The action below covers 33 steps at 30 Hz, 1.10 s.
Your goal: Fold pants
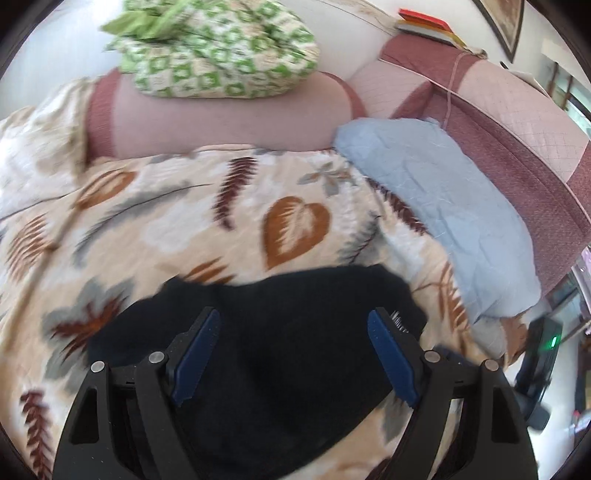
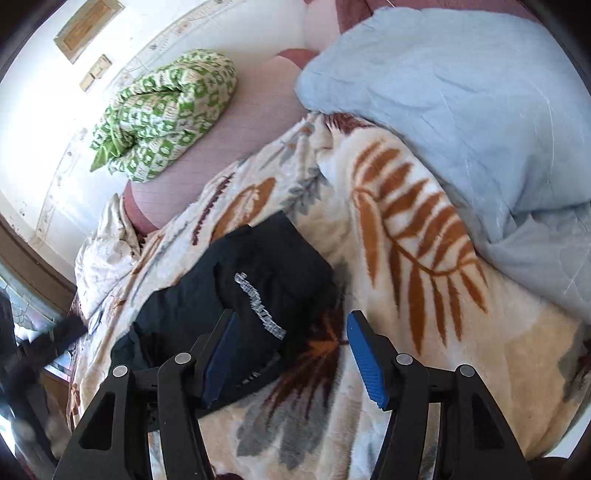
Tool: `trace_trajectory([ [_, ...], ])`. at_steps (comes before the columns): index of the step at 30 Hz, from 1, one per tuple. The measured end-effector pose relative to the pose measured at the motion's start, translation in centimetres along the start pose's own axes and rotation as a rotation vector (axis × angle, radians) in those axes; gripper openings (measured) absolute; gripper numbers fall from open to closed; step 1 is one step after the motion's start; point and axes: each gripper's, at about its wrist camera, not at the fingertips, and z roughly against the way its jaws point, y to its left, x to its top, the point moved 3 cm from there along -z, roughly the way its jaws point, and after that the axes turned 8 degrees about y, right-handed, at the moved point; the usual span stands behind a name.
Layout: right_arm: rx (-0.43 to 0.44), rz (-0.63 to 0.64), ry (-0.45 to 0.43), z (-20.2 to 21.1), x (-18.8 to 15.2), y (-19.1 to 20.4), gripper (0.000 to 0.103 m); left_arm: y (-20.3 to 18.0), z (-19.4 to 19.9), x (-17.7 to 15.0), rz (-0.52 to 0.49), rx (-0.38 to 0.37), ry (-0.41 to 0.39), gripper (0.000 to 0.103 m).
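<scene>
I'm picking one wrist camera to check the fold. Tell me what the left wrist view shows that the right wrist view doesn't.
Only the left wrist view: stacked books on the top of the dusty-pink sofa back and a picture frame on the wall.
Only the right wrist view: silvery lettering clearly along the black pants, and a wooden panel on the wall.
Both: the folded black pants on the leaf-print blanket, the light blue quilt, the green-patterned bundle, and an open gripper in each, left and right, holding nothing.

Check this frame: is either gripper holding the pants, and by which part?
Nothing is held. The left gripper and right gripper are both open above the folded black pants, which lie on the leaf-print blanket.
</scene>
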Motion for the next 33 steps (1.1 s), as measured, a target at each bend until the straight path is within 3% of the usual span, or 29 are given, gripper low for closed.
trace_trajectory([
  [4, 0.027, -0.001, 0.039, -1.7, -0.2, -0.2, 0.066, -3.9, -6.0, 3.9, -0.078, -0.031, 0.097, 0.081],
  [13, 0.044, -0.028, 0.059, -5.2, 1.0, 0.2, 0.067, -7.4, -16.5, 6.3, -0.113, -0.121, 0.303, 0.081],
  [20, 0.046, -0.024, 0.040, -5.9, 1.2, 0.7, 0.068, -9.7, -20.7, 5.5, -0.216, -0.088, 0.393, 0.081],
  [22, 0.050, -0.022, 0.038, -5.9, 1.3, 0.8, 0.067, -10.3, -21.3, 5.0, -0.259, -0.047, 0.401, 0.082],
  [23, 0.056, -0.020, 0.035, -5.9, 1.3, 0.8, 0.066, -10.7, -21.3, 4.8, -0.294, -0.023, 0.399, 0.079],
  [24, 0.061, -0.019, 0.033, -5.7, 1.1, 0.8, 0.055, -11.0, -21.2, 4.5, -0.319, -0.001, 0.392, 0.061],
  [25, 0.071, -0.017, 0.030, -5.5, 1.1, 0.8, 0.040, -11.0, -20.9, 4.3, -0.337, 0.021, 0.384, 0.049],
  [27, 0.122, -0.031, 0.030, -5.0, 1.2, 0.9, 0.026, -10.6, -19.8, 4.0, -0.344, 0.013, 0.372, 0.031],
  [30, 0.203, -0.024, 0.008, -3.4, 1.0, 1.8, 0.024, -9.5, -17.0, 3.8, -0.290, -0.052, 0.331, 0.023],
  [33, 0.227, 0.057, -0.008, -2.0, 0.5, 4.0, 0.023, -8.4, -13.2, 3.4, -0.249, -0.090, 0.267, 0.020],
])
